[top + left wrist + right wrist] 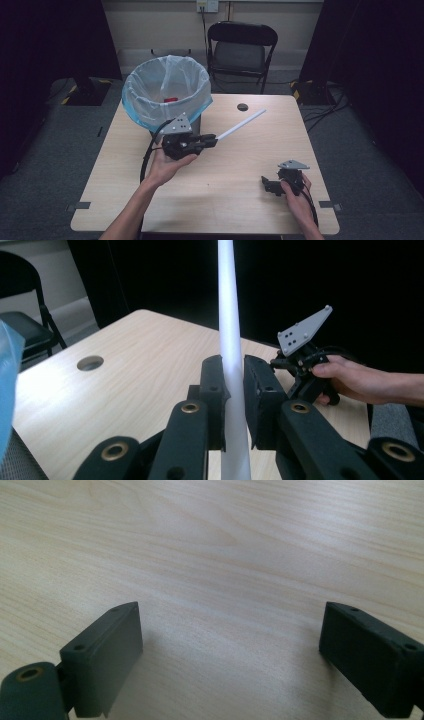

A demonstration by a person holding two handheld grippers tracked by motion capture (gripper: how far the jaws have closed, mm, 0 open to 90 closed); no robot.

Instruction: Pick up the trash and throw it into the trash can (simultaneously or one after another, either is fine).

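Note:
A long white tube (pixel 241 124) is clamped at its near end by my left gripper (pixel 210 141), which I hold above the table in front of the bin; the tube slants out toward the far right. In the left gripper view both pads press on the white tube (pixel 231 355), which runs up past the top of the picture. My right gripper (pixel 267 184) rests low at the table's near right with its jaws wide apart. In the right gripper view nothing but bare wood lies between its fingers (pixel 107 655).
A bin lined with a clear blue bag (pixel 166 90) stands at the table's far left corner, with something red inside. The wooden table (pixel 215 190) has a round cable hole (pixel 242 107) near its far edge. A black folding chair (pixel 241 50) stands behind.

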